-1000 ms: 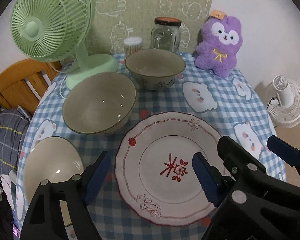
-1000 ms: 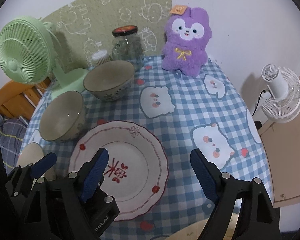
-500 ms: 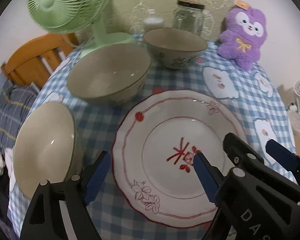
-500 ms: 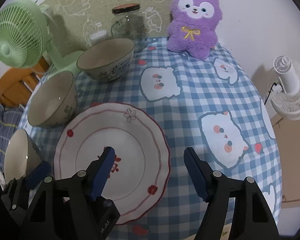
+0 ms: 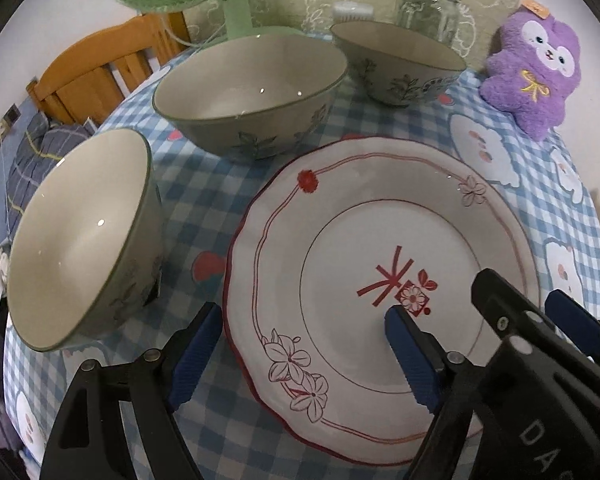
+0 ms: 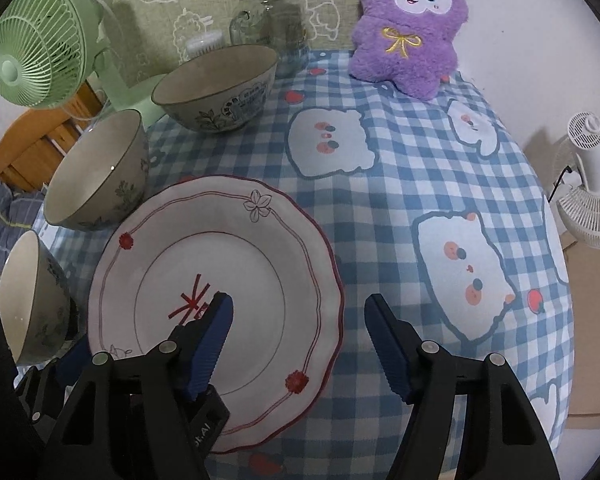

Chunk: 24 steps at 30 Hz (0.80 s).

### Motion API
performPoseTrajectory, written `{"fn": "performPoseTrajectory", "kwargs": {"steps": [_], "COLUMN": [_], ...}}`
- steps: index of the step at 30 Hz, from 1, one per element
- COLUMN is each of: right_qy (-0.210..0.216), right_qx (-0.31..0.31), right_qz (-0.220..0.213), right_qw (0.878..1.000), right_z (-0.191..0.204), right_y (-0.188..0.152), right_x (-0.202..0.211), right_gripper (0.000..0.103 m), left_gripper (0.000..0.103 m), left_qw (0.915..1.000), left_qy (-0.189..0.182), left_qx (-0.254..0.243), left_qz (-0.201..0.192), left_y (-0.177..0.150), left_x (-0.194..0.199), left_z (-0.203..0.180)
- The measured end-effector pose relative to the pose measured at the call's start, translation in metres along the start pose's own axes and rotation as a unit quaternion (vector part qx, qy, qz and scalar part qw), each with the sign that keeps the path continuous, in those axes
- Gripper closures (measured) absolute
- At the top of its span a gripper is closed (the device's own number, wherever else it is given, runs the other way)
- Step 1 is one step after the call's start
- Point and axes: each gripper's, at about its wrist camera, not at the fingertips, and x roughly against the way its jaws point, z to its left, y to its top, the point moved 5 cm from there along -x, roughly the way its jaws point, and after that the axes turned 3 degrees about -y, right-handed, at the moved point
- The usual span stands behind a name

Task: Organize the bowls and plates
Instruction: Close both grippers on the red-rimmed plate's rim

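A white plate [image 5: 380,248] with red trim and flowers lies on the checked tablecloth; it also shows in the right wrist view [image 6: 216,280]. Three grey-green bowls stand left and behind it: a near bowl [image 5: 80,236] [image 6: 28,300], a middle bowl [image 5: 248,92] [image 6: 96,172] and a far bowl [image 5: 396,64] [image 6: 216,88]. My left gripper [image 5: 304,352] is open, low over the plate's near left rim. My right gripper [image 6: 300,344] is open, straddling the plate's right rim.
A green fan [image 6: 40,40], a glass jar [image 6: 272,20] and a purple plush toy [image 6: 408,24] stand at the back of the round table [image 6: 420,168]. A wooden chair [image 5: 100,72] is at the left. A white fan [image 6: 592,188] stands off the table's right.
Both grippers have moved forward and down toward the plate. The near bowl has come fully into the left wrist view. Both grippers stay open.
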Motion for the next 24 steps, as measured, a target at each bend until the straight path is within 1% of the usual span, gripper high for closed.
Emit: {"fn": "performPoseTrajectory", "kwargs": {"steps": [5,6,7,9,15,17,24], "right_qy": [-0.012,-0.015,-0.014,-0.012,-0.008,-0.019,-0.018], "right_qx": [0.013,0.017,0.018,0.013,-0.003,0.002,0.004], "right_qz": [-0.003,-0.004,-0.001,0.006,0.025,0.026,0.033], "right_qw": [1.000,1.000,1.000,1.000,1.000,0.999,0.999], "right_z": [0.001,0.002,0.002,0.001,0.000,0.001,0.001], "right_y": [0.004,0.004,0.005,0.005,0.005,0.005,-0.003], "right_x": [-0.007,-0.009,-0.012,-0.017,-0.028,-0.028,-0.023], "right_gripper": [0.033,0.038,0.041,0.043,0.056,0.056,0.057], "left_gripper": [0.021,0.022,0.023,0.023,0.023,0.023,0.025], "left_qw": [0.9999,0.9999,0.9999,0.9999,0.9997,0.9996,0.9994], "left_qy": [-0.011,-0.011,-0.011,-0.008,-0.008,-0.008,-0.012], "left_qx": [0.005,0.004,0.002,-0.001,-0.012,-0.017,-0.029], "left_qz": [-0.009,-0.011,-0.012,-0.015,-0.019,-0.020,-0.011], "left_y": [0.002,0.002,0.002,0.002,0.003,0.002,-0.003], "left_x": [-0.002,-0.001,-0.001,-0.001,-0.001,0.000,0.002], "left_z": [0.000,-0.001,-0.002,-0.003,-0.003,-0.004,-0.001]}}
